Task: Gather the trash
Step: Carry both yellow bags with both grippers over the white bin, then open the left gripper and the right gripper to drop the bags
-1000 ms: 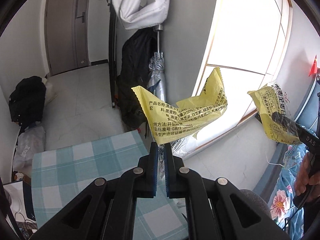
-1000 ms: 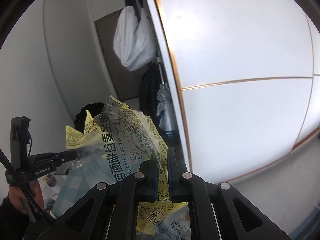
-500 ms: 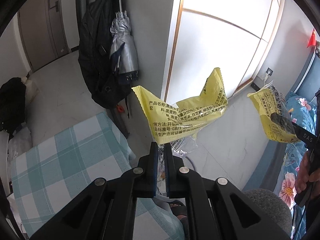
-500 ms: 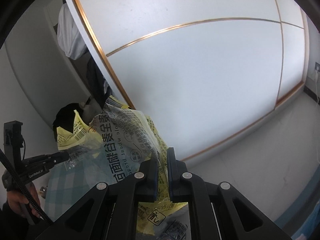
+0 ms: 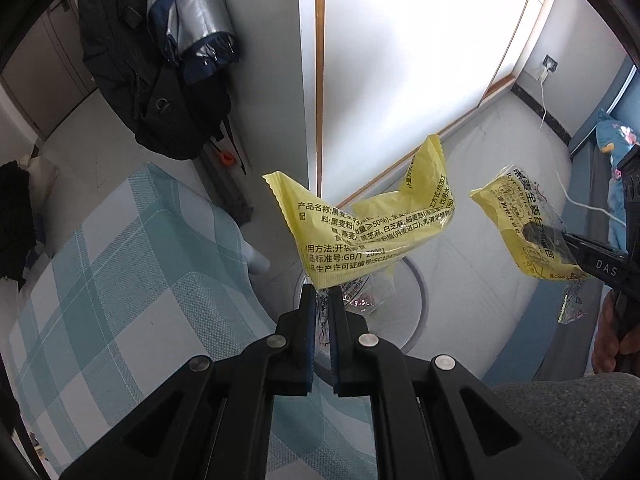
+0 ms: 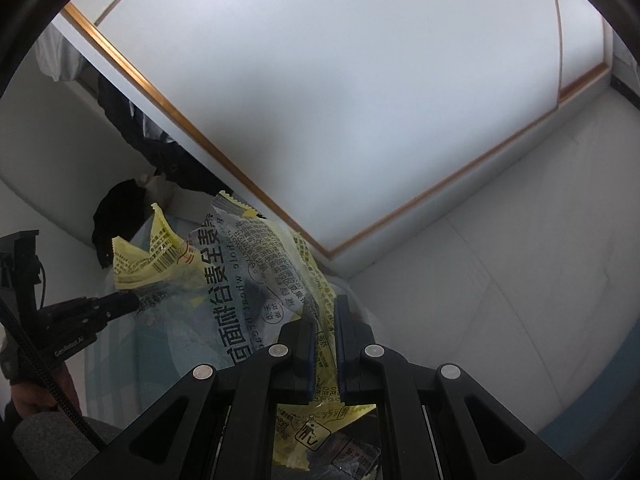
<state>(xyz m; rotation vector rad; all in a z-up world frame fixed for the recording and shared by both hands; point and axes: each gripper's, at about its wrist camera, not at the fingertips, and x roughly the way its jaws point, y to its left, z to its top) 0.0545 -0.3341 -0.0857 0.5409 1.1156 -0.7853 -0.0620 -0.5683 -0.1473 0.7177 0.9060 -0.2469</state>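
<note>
Above the floor beside the table, held in the air: two items of trash, one per gripper.

Item 1: yellow wrapper (image 5: 372, 236), crumpled, printed with black Chinese text. Its lower edge is pinched between the nearly closed jaws of the left gripper (image 5: 323, 300); a scrap of clear film (image 5: 366, 292) hangs with it. The wrapper stands up and forward from the fingertips, touching nothing else.

Item 2: second yellow wrapper (image 6: 256, 280), partly clear and also printed. It is clamped between the closed-down jaws of the right gripper (image 6: 324, 316), seen in the left wrist view at the far right. A further small foil piece (image 5: 572, 308) dangles beneath it there.

Surroundings: a round pale rim (image 5: 416, 288) shows on the floor directly below the left gripper's load. It is probably a bin or bucket, though the pictures do not settle what it is. To the left, a table with a blue-and-white checked cloth (image 5: 120, 280). Behind, a dark bag (image 5: 160, 92) and a folded silver umbrella (image 5: 200, 24) hanging against the wall, next to a white sliding door with a wood-coloured frame (image 5: 319, 80).

Progress, as a judgement: pick-up appears done for both wrappers, since each is lifted clear of any surface. Disposal is left: neither piece is yet released. Whether more trash remains on the table cannot be told from these views.
</note>
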